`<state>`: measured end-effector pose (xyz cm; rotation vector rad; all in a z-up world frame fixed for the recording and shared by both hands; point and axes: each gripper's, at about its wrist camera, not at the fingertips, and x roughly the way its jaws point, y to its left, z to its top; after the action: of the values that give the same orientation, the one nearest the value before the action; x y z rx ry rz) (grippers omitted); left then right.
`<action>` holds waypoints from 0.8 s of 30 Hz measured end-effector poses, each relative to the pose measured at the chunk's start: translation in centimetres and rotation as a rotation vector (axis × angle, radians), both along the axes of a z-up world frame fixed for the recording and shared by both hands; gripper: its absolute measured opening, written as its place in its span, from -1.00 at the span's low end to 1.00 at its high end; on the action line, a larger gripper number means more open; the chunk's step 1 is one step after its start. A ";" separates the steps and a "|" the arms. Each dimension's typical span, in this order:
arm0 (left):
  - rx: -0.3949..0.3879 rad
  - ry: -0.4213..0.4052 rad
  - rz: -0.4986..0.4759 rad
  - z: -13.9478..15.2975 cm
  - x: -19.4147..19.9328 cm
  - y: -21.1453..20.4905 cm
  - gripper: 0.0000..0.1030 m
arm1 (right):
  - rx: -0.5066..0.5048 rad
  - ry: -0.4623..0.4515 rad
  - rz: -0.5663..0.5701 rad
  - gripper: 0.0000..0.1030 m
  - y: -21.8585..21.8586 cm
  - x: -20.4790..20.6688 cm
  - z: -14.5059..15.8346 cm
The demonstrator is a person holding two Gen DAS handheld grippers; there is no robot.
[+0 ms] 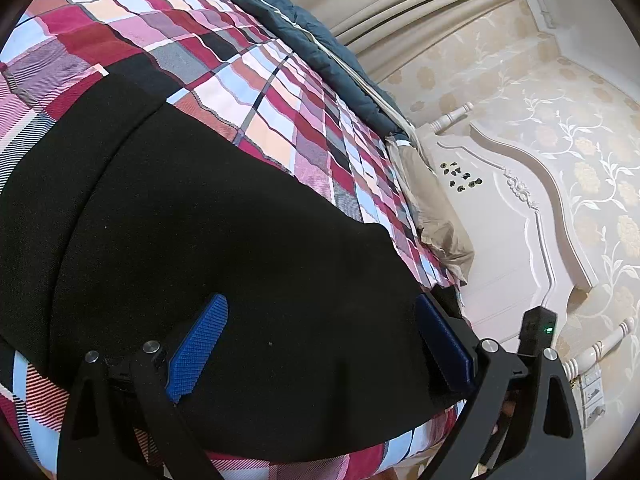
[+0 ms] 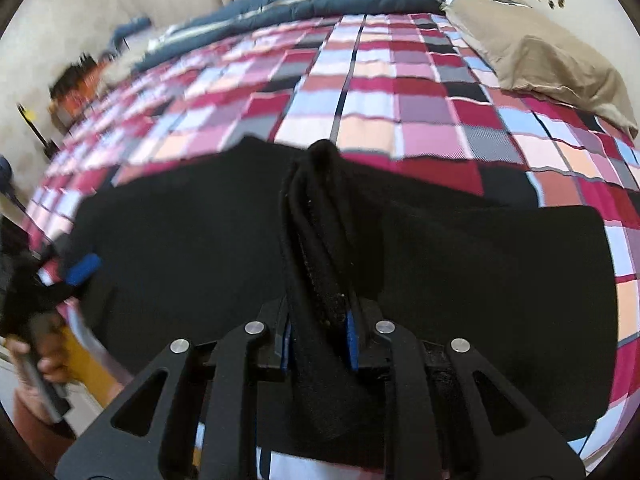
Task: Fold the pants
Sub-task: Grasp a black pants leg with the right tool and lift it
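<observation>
Between the right gripper's blue pads a bunched ridge of the black pants is pinched, the rest spread flat on the checked bedspread. The left gripper stands wide open over the same cloth, gripping nothing. Judgement: carry the pinched edge low and level, square it over the layer beneath, then let go.

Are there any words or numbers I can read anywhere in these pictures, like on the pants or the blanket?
None can be read.
Black pants: plain, no label showing.
Checked bedspread: only coloured squares.
White headboard: small dark stickers, shapes only, too small to tell any letters.
Left hand-held gripper: a green light, no writing.
</observation>
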<state>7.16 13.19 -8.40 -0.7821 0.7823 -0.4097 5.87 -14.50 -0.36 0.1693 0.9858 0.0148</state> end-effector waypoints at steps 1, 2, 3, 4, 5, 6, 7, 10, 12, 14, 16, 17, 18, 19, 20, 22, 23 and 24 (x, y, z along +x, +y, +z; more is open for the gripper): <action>0.001 -0.001 0.000 0.0 0.0 0.0 0.81 | -0.021 0.005 -0.001 -0.60 0.3 0.1 -0.4; 0.002 -0.002 -0.001 0.0 0.0 0.0 0.81 | -0.032 0.006 -0.003 -0.60 0.6 0.1 -0.7; 0.003 -0.004 -0.001 0.0 0.0 0.0 0.81 | -0.041 0.005 -0.005 -0.59 0.9 0.1 -0.9; 0.003 -0.007 -0.002 0.0 -0.1 0.0 0.81 | -0.053 0.005 -0.006 -0.59 1.2 0.1 -1.0; 0.004 -0.009 -0.002 0.0 -0.1 0.0 0.81 | -0.067 0.004 -0.006 -0.59 1.5 0.2 -1.1; 0.006 -0.011 -0.001 0.0 -0.1 -0.1 0.81 | -0.078 0.003 -0.007 -0.59 1.7 0.2 -1.1; 0.008 -0.013 -0.001 0.1 -0.1 -0.1 0.81 | -0.083 0.003 -0.008 -0.59 1.8 0.3 -1.1; 0.007 -0.011 -0.001 0.0 -0.2 -0.1 0.81 | -0.093 0.000 -0.011 -0.59 2.0 0.3 -1.1; 0.005 -0.011 -0.001 0.0 -0.1 -0.1 0.81 | -0.094 -0.003 -0.012 -0.59 2.2 0.3 -1.0; 0.005 -0.011 -0.001 0.0 -0.2 -0.1 0.81 | -0.102 -0.004 -0.007 -0.59 2.6 0.4 -1.0; 0.005 -0.011 -0.002 0.0 -0.2 -0.1 0.81 | -0.116 -0.006 -0.004 -0.59 3.0 0.4 -1.0; 0.005 -0.012 -0.002 0.0 -0.2 -0.1 0.81 | -0.125 -0.006 -0.002 -0.58 3.3 0.4 -1.1; 0.005 -0.013 -0.002 0.0 -0.2 -0.1 0.81 | -0.140 -0.006 0.001 -0.57 3.6 0.5 -1.2; 0.006 -0.013 -0.002 0.0 -0.2 -0.1 0.81 | -0.149 -0.006 0.002 -0.55 3.8 0.5 -1.2; 0.007 -0.013 -0.002 0.0 -0.2 -0.1 0.81 | -0.154 -0.008 0.004 -0.53 3.9 0.5 -1.3; 0.008 -0.014 -0.001 0.0 -0.2 -0.1 0.81 | -0.158 -0.010 0.007 -0.50 4.3 0.4 -1.4; 0.009 -0.014 -0.001 0.0 -0.2 -0.2 0.81 | -0.161 -0.012 0.008 -0.49 4.4 0.4 -1.4; 0.009 -0.016 -0.001 0.1 -0.3 -0.1 0.81 | -0.157 -0.014 0.011 -0.49 4.6 0.4 -1.4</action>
<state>6.85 13.07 -8.32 -0.7690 0.7696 -0.4124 6.25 -9.94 -1.79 0.0198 0.9699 -0.0517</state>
